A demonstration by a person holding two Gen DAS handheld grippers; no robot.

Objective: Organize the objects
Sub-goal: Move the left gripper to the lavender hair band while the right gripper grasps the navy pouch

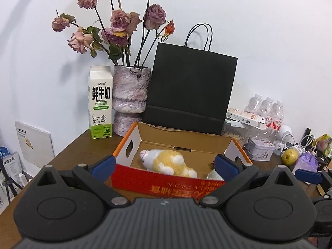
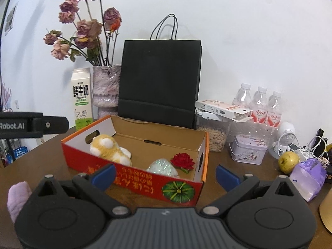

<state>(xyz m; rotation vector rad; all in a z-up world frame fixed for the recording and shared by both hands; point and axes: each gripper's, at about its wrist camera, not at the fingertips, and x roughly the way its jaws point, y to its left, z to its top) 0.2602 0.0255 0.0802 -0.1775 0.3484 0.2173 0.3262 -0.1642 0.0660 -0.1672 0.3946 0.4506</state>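
Your left hand-held gripper [image 1: 165,164] hangs just in front of the open red-and-orange cardboard box [image 1: 132,178], its blue-tipped fingers [image 1: 103,164] spread wide with nothing between them. Your right hand-held gripper [image 2: 165,174] is likewise wide open and empty, held over the brown wooden counter [image 2: 41,161] at the near wall of the same box [image 2: 132,172].

Inside the box, the yellow-and-white plush toy [image 2: 110,149] lies toward its left end. Toward the right end, the pale green crinkled wrapped bundle [image 2: 162,167] lies against the near wall, with the red artificial flower [image 2: 183,159] just beside it, nearer the right wall.

Behind the box, against the white wall, stand the black paper carrier bag [image 2: 159,78], the mottled pink ceramic vase of dried roses [image 2: 105,89] and the white-and-green milk carton [image 2: 82,99]. Right of the box you have a clear jar of seeds [image 2: 215,134], a pale square tin [image 2: 248,149], three clear plastic bottles with red labels [image 2: 259,108], a yellow-green apple [image 2: 288,160] and a crumpled lilac plastic bag [image 2: 309,176].

A soft pink cloth [image 2: 16,197] shows at the lower left edge of your right wrist view; you cannot tell what it rests on.
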